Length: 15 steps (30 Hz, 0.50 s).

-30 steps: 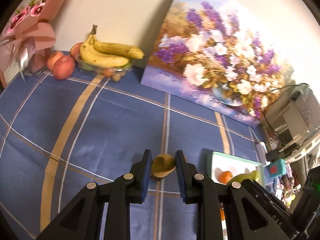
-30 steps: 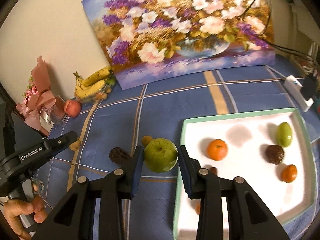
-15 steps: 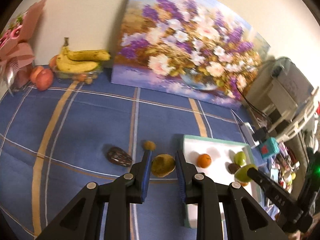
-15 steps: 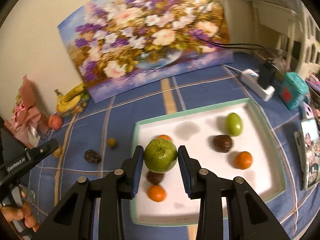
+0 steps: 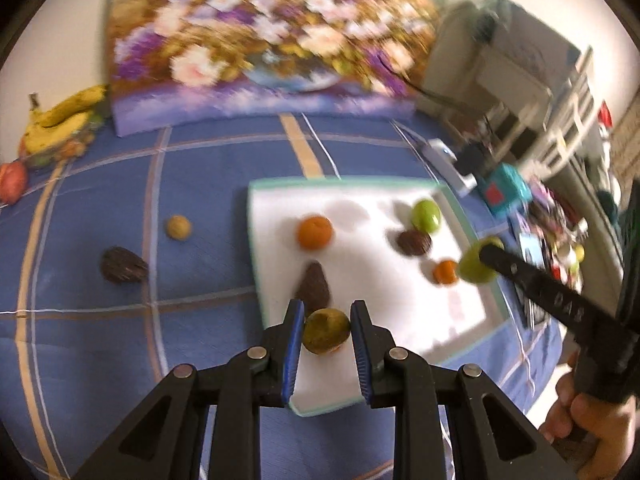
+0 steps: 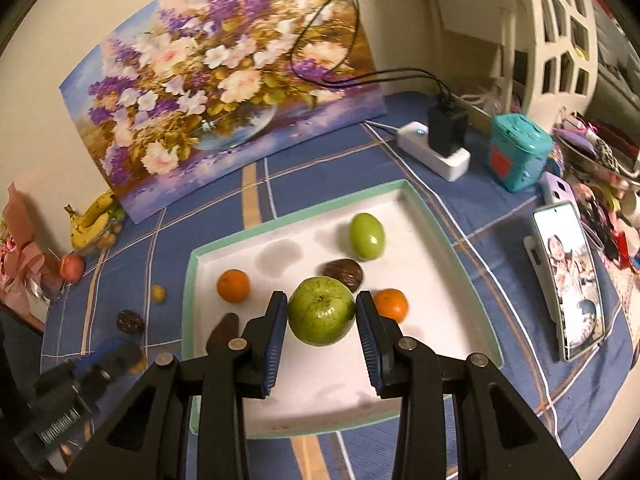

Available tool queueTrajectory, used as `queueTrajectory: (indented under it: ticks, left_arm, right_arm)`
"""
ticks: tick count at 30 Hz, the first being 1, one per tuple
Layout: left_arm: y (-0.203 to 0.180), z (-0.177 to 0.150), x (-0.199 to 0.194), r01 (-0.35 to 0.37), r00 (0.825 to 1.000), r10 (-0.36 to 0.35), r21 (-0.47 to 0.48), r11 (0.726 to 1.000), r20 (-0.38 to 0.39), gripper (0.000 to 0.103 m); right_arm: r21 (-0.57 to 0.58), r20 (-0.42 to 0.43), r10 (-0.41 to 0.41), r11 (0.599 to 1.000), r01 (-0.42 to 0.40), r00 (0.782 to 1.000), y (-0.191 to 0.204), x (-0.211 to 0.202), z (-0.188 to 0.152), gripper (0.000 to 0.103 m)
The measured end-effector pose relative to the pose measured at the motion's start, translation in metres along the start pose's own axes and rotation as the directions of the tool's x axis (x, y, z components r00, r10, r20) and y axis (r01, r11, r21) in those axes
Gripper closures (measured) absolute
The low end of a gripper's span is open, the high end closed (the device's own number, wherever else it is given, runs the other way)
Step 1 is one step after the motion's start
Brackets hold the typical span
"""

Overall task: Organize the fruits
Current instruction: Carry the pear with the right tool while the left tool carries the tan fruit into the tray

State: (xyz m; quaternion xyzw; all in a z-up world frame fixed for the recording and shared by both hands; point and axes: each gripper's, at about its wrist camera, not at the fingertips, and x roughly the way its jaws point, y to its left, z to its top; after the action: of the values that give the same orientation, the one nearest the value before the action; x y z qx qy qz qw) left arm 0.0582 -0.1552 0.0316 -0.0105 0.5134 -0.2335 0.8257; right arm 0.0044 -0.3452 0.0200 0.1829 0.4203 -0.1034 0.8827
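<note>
A: Why are both grippers up over the white tray (image 6: 440,240) at once?

B: Each carries a fruit that belongs there. The right gripper (image 6: 322,314) has its blue pads pressed on either side of a green apple (image 6: 322,310), stem end facing the camera, held above the middle of the tray. The left gripper (image 5: 326,330) is closed on a smaller olive-brown fruit (image 5: 326,331), maybe a kiwi, above the tray's near edge.

A: Why pinch them across the widest part?

B: My guess is that round fruit slips out otherwise; gripping across the middle keeps it from rolling.

A: What already sits in the tray?

B: Two small oranges (image 6: 233,286) (image 6: 391,305), a light green oval fruit (image 6: 367,236), a dark brown wrinkled one (image 6: 344,274) and a dark elongated piece (image 5: 314,286) near the left side. They lie spread apart, so there is free white floor near the front for both drops.

A: And what is left outside?

B: On the blue checked cloth (image 5: 100,184), a dark wrinkled fruit (image 5: 122,266) and a small yellowish round one (image 5: 179,227) sit left of the tray, apart from each other. Bananas (image 6: 90,220) and a red fruit (image 6: 72,266) rest further back beside the flower painting (image 6: 216,92)

A: Any risk?

B: The apple hangs close above the brown fruit and the orange, so lowering it straight down could knock them
</note>
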Motion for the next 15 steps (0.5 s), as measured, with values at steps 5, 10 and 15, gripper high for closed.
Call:
queueTrajectory:
  ticks: [5, 10, 15]
  left_arm:
    - [-0.014, -0.014, 0.022, 0.01, 0.996, -0.007, 0.03, 0.999, -0.088, 0.077]
    - [-0.019, -0.022, 0.041, 0.005, 0.987, 0.002, 0.046, 0.999, -0.158, 0.077]
    - [-0.019, -0.029, 0.055, -0.005, 0.978, 0.016, 0.054, 0.999, -0.208, 0.077]
  right_arm:
    - [0.005, -0.028, -0.021, 1.0, 0.021, 0.999, -0.011, 0.004, -0.007, 0.066]
    - [0.004, -0.07, -0.035, 0.999, 0.035, 0.997, -0.013, 0.016, -0.011, 0.066]
    - [-0.008, -0.116, -0.034, 0.999, 0.034, 0.993, -0.011, 0.029, -0.016, 0.066]
